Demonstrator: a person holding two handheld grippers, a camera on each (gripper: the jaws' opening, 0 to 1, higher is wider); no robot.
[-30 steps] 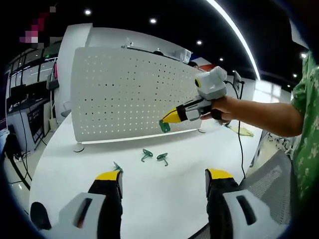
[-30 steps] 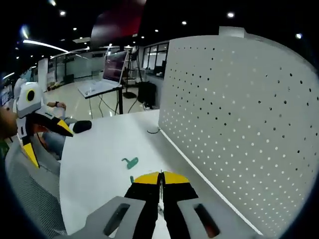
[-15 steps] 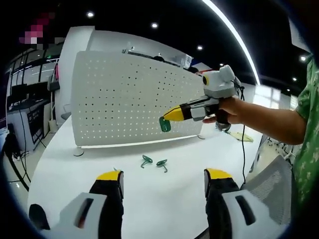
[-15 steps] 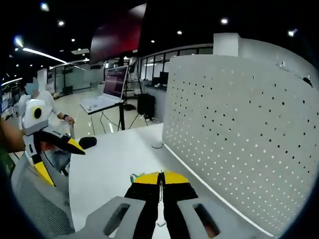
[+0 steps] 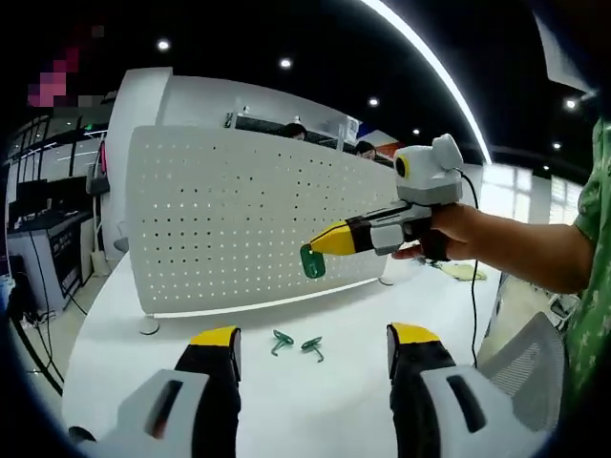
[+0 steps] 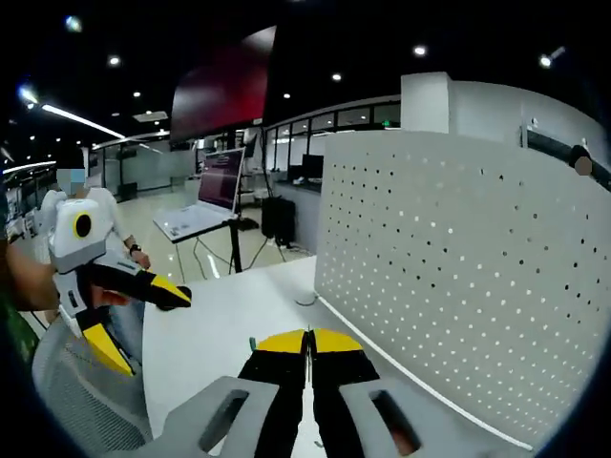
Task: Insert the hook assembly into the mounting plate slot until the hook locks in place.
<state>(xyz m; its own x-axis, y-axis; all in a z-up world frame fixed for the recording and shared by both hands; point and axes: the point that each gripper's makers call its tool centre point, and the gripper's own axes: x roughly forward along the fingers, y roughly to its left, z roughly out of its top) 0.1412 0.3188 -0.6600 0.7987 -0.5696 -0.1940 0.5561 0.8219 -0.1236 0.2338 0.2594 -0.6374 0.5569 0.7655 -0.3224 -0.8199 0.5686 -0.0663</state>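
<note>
In the left gripper view, the right tool (image 5: 323, 240) sits right of centre, its yellow-tipped jaws pinched tight on a small green plastic hook (image 5: 312, 261) that hangs just below the tips. Behind the green hook stands the white perforated metal mounting panel (image 5: 220, 215), upright on the white desk (image 5: 124, 353) and filling the middle of the frame. Two more loose green hooks (image 5: 297, 343) lie on the desk at lower centre, between the panel's foot and the left tool (image 5: 310, 348), whose jaws are spread wide with nothing between them.

In the right gripper view, the right tool (image 6: 307, 341) rises from the bottom centre with its jaws pressed together; the panel (image 6: 458, 258) fills the right half, and the left tool (image 6: 138, 310) shows at the left edge.

The step in hand appears to be carrying the hook to the panel. To do it well, I judge the hook's back tab should be squared to the panel face, lined up with a chosen hole, then pushed straight in. The idle left tool could steady the panel, since it stands on small feet and may tip.
</note>
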